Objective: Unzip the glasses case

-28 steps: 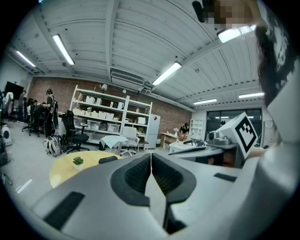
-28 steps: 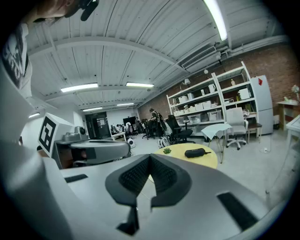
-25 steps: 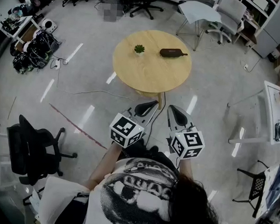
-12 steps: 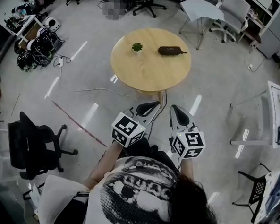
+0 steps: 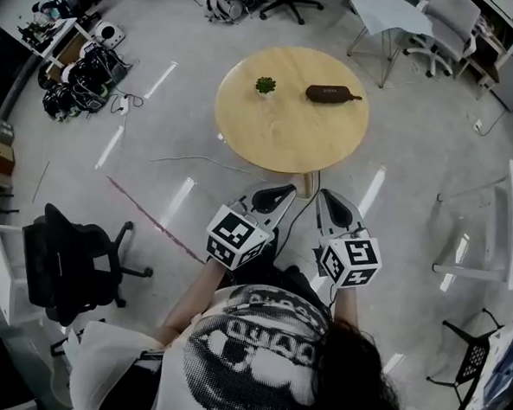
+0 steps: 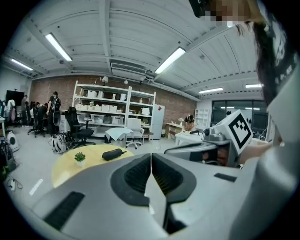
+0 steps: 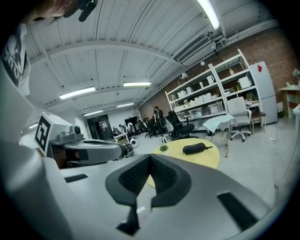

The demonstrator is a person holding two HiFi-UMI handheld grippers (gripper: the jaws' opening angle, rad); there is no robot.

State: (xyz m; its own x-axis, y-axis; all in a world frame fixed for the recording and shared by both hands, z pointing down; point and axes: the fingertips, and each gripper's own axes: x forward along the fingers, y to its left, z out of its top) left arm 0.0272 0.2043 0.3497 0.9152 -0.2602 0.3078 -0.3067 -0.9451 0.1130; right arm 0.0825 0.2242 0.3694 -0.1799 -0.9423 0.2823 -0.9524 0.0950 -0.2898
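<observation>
A dark, oblong glasses case (image 5: 333,93) lies on the far right part of a round wooden table (image 5: 287,137); it also shows as the case (image 6: 113,153) in the left gripper view and the case (image 7: 196,148) in the right gripper view. My left gripper (image 5: 283,191) and right gripper (image 5: 330,197) hang side by side above the floor, short of the table's near edge. Both are shut, pads together, with nothing between them. The shut left gripper (image 6: 151,155) and right gripper (image 7: 150,158) point towards the table.
A small potted plant (image 5: 265,87) stands on the table left of the case. A cable (image 5: 198,160) runs across the floor to the table's foot. A black office chair (image 5: 71,262) stands at the left; white tables and chairs (image 5: 423,28) stand behind.
The view has shifted, and the table and case sit further right in it. Both grippers stay shut and have edged forward and slightly down.
</observation>
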